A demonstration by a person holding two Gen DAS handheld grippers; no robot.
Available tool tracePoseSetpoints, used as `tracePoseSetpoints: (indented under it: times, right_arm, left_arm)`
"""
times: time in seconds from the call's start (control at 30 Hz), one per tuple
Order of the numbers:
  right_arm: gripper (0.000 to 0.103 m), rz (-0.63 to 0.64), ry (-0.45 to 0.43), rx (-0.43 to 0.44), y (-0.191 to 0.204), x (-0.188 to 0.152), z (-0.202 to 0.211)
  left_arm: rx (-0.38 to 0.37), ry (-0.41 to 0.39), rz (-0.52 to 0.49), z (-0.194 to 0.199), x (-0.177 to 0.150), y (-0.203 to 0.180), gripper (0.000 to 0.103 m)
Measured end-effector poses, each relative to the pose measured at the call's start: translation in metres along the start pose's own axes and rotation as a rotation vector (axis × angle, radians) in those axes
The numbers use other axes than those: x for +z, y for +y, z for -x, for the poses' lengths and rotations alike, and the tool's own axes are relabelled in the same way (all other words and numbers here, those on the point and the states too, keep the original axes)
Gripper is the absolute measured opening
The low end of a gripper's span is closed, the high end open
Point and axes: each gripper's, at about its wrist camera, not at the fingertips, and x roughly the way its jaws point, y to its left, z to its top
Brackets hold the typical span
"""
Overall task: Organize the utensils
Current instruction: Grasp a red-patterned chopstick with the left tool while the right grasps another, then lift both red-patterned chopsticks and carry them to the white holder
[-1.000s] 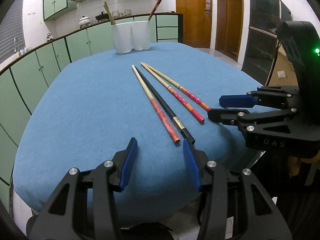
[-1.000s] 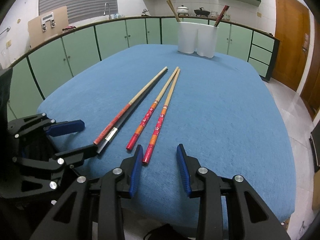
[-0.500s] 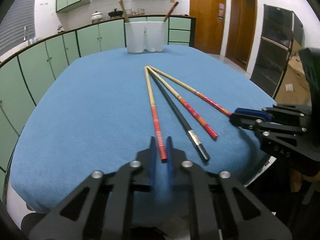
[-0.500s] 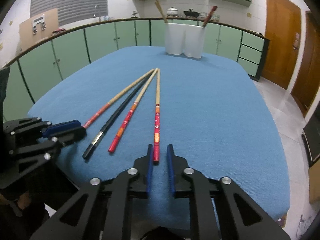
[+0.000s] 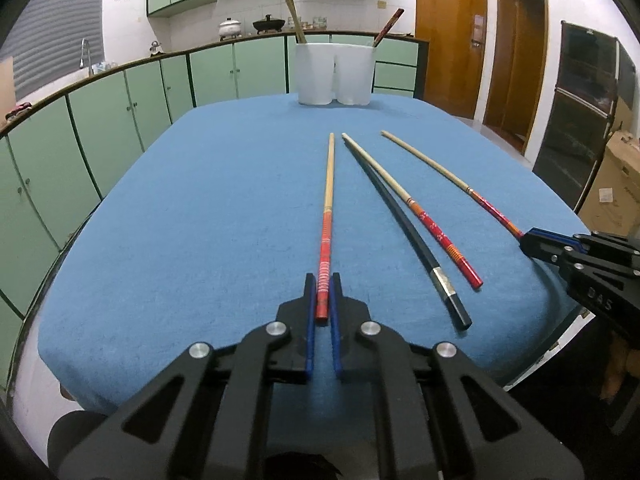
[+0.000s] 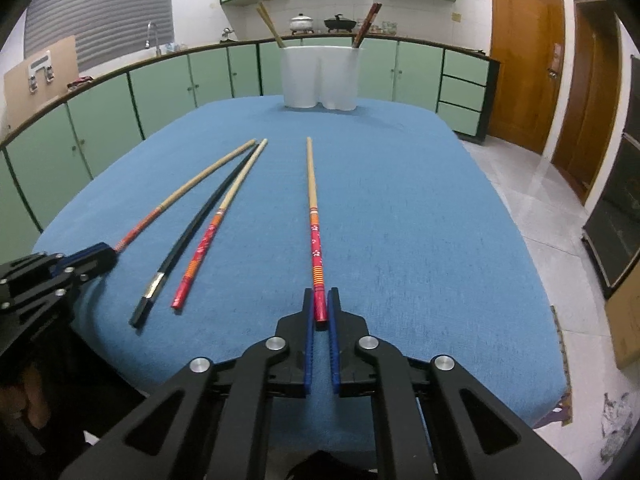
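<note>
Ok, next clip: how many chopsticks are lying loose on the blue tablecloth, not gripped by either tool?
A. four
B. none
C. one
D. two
D: only the black chopstick with a silver band and the red flowered wooden chopstick beside it lie free; the left tool clamps a red-striped wooden chopstick, and the right tool clamps another red flowered one.

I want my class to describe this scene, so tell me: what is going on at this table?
A person is sorting chopsticks with a gripper in each hand. The left gripper is shut on the handle end of a red-banded chopstick, and the right gripper is shut on a red flowered chopstick. Both chopsticks lie on the blue tablecloth. Between them, a black chopstick and another red flowered one lie untouched. A white holder with a few chopsticks in it stands at the far end.
</note>
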Motion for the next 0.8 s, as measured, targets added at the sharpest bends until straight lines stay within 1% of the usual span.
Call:
tracePoseSetpoints:
  times: [0.03, 0.07, 0.1, 0.13, 0.17, 0.2, 0.27, 0.3, 0.33, 0.47, 0.57, 0.7, 0.8]
  right_arm:
    - [0.009, -0.002, 0.001, 0.007, -0.001, -0.001, 0.0]
    - [0.009, 0.0, 0.002, 0.009, -0.001, -0.001, 0.0]
    - [0.01, 0.003, 0.001, 0.008, 0.0, -0.002, 0.0]
    - [0.01, 0.005, 0.001, 0.007, 0.0, -0.002, 0.0]
    - [0.01, 0.005, 0.001, 0.005, 0.001, -0.002, 0.0]
    - [0.012, 0.006, 0.001, 0.009, 0.002, -0.002, 0.0]
    - [0.011, 0.018, 0.002, 0.019, 0.004, -0.001, 0.0]
    - [0.009, 0.024, 0.001, 0.02, 0.005, -0.001, 0.0]
    - [0.006, 0.026, 0.001, 0.021, 0.006, -0.002, 0.0]
    - [0.006, 0.015, -0.015, 0.033, 0.004, 0.0, 0.007]
    - [0.006, -0.007, -0.04, 0.044, 0.001, 0.007, 0.019]
    - [0.006, -0.025, -0.08, 0.055, 0.001, 0.024, 0.039]
    - [0.006, -0.031, -0.103, 0.055, 0.001, 0.043, 0.053]
  left_arm:
    - [0.003, 0.0, 0.002, 0.001, 0.0, 0.0, 0.01]
    - [0.007, 0.003, 0.005, 0.0, 0.0, 0.001, 0.016]
    - [0.011, 0.004, 0.012, 0.001, 0.001, 0.002, 0.025]
    - [0.013, 0.003, 0.019, 0.0, 0.001, 0.003, 0.031]
    - [0.008, 0.007, 0.029, 0.0, 0.001, 0.005, 0.034]
    - [0.005, 0.008, 0.03, -0.001, 0.001, 0.006, 0.034]
    - [-0.018, 0.011, 0.027, -0.001, 0.003, 0.006, 0.03]
    - [-0.038, 0.012, 0.027, -0.001, 0.003, 0.006, 0.013]
    - [-0.068, 0.017, 0.025, -0.001, 0.005, 0.005, 0.005]
    - [-0.112, 0.01, 0.039, 0.003, 0.007, 0.005, 0.005]
    - [-0.12, -0.009, 0.076, 0.014, 0.015, 0.01, 0.005]
    - [-0.123, -0.03, 0.128, 0.026, 0.03, 0.019, 0.005]
    - [-0.12, -0.055, 0.132, 0.037, 0.047, 0.022, 0.005]
